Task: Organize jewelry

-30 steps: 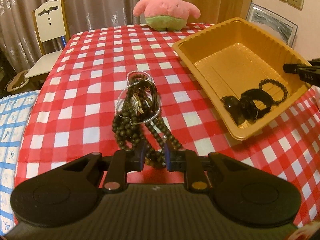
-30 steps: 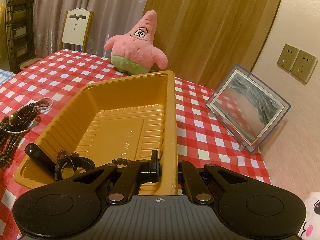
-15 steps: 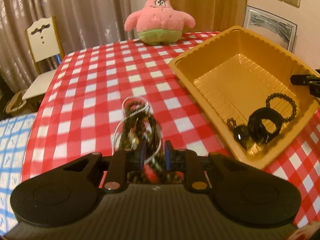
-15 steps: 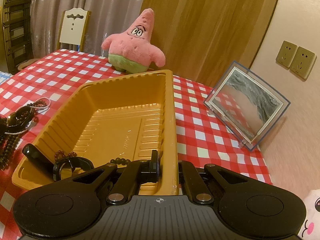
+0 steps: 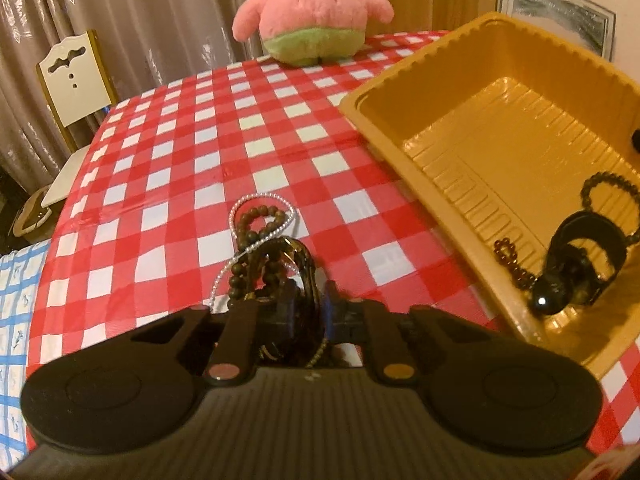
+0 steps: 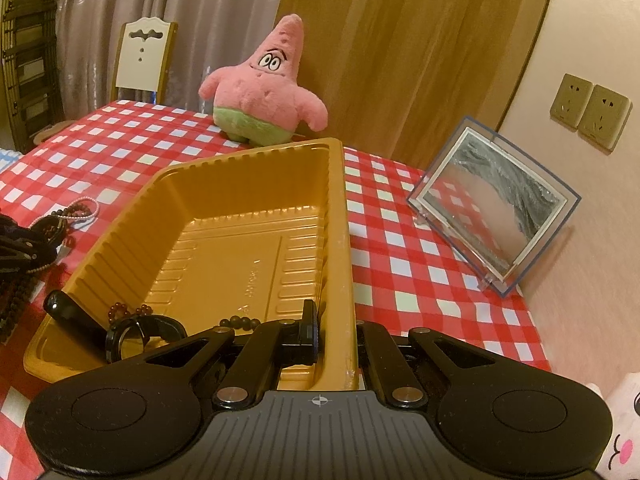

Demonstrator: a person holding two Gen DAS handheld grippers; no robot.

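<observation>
left wrist: bead pile (image 5: 264,256) between closing left claw (image 5: 310,306) jaws.

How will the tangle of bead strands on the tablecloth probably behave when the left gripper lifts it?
The bead tangle is loose strings, so it will probably hang limp and swing. The left gripper is closing on only a few strands, so the pearl strand may trail behind or slip free. Round beads could roll if dropped.

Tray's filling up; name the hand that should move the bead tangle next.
Left: its fingers are closing around the bead tangle on the tablecloth. The right gripper is clamped on the gold tray's rim, steadying it.
</observation>
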